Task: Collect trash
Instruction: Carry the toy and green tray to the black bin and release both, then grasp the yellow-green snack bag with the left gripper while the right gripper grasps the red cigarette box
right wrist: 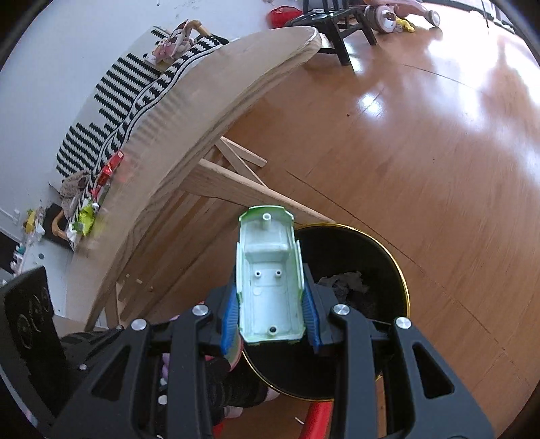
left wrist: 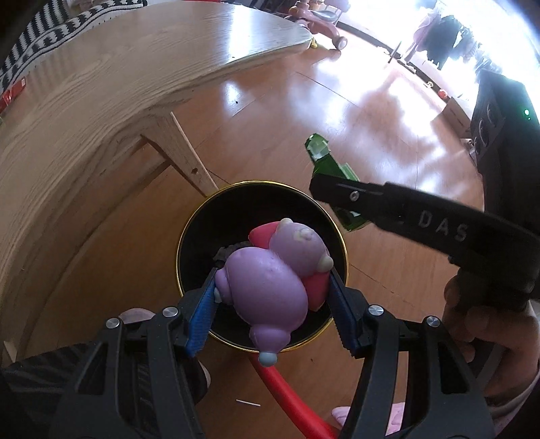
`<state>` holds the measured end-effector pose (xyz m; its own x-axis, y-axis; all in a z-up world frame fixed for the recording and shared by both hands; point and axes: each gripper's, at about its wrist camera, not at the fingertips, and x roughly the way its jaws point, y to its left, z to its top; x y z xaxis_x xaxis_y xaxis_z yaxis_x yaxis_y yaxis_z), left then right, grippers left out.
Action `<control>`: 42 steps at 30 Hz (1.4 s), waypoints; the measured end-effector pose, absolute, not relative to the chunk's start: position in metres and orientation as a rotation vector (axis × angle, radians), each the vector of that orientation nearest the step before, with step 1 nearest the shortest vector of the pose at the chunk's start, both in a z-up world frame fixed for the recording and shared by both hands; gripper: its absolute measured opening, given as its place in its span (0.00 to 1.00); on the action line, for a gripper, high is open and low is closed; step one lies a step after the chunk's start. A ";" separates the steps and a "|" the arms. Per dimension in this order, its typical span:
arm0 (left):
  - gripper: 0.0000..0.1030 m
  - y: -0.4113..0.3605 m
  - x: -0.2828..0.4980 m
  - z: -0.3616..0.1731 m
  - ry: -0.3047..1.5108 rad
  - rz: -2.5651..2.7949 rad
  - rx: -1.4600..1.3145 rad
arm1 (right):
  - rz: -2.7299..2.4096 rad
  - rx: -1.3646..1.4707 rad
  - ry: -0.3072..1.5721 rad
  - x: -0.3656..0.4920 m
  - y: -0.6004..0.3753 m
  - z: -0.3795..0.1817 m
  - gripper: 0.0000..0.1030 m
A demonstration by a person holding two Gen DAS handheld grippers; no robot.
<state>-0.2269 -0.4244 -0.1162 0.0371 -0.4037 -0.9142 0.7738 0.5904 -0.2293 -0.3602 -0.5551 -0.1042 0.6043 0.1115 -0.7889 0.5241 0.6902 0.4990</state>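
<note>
My left gripper (left wrist: 273, 290) is shut on a purple and pink toy figure (left wrist: 270, 283), held right above the black bin with a gold rim (left wrist: 189, 233). Dark crumpled trash (left wrist: 224, 253) lies inside the bin. My right gripper (right wrist: 270, 310) is shut on a green toy car shell (right wrist: 270, 270), its pale underside facing the camera, held over the left edge of the same bin (right wrist: 401, 277). In the left wrist view the right gripper (left wrist: 332, 192) and the green shell (left wrist: 330, 158) show beyond the bin.
A wooden table (left wrist: 101, 101) stands left of the bin, with a striped cloth (right wrist: 135, 101) and wrappers (right wrist: 84, 216) on it. A red hose (left wrist: 290, 398) lies on the wooden floor by the bin. A black chair (right wrist: 337, 27) and toys stand far off.
</note>
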 end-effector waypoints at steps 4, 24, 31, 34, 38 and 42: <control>0.69 -0.431 -0.226 -0.125 1.257 -0.932 0.400 | -0.258 0.849 0.938 -0.357 -0.560 -0.107 0.36; 0.94 -0.236 -0.089 0.000 0.926 -0.506 -0.021 | -0.336 0.537 0.843 -0.311 -0.527 -0.050 0.94; 0.94 -0.151 -0.013 0.005 0.950 -0.302 -0.050 | -0.169 0.449 0.801 -0.208 -0.474 -0.008 0.94; 0.94 -0.139 0.012 0.003 0.969 -0.282 -0.022 | -0.124 0.426 0.793 -0.160 -0.456 0.009 0.94; 0.94 -0.141 0.044 -0.011 1.010 -0.305 0.024 | -0.066 0.384 0.795 -0.091 -0.423 0.022 0.94; 0.94 -0.152 0.080 -0.030 1.023 -0.311 0.057 | -0.052 0.358 0.794 -0.023 -0.392 0.021 0.94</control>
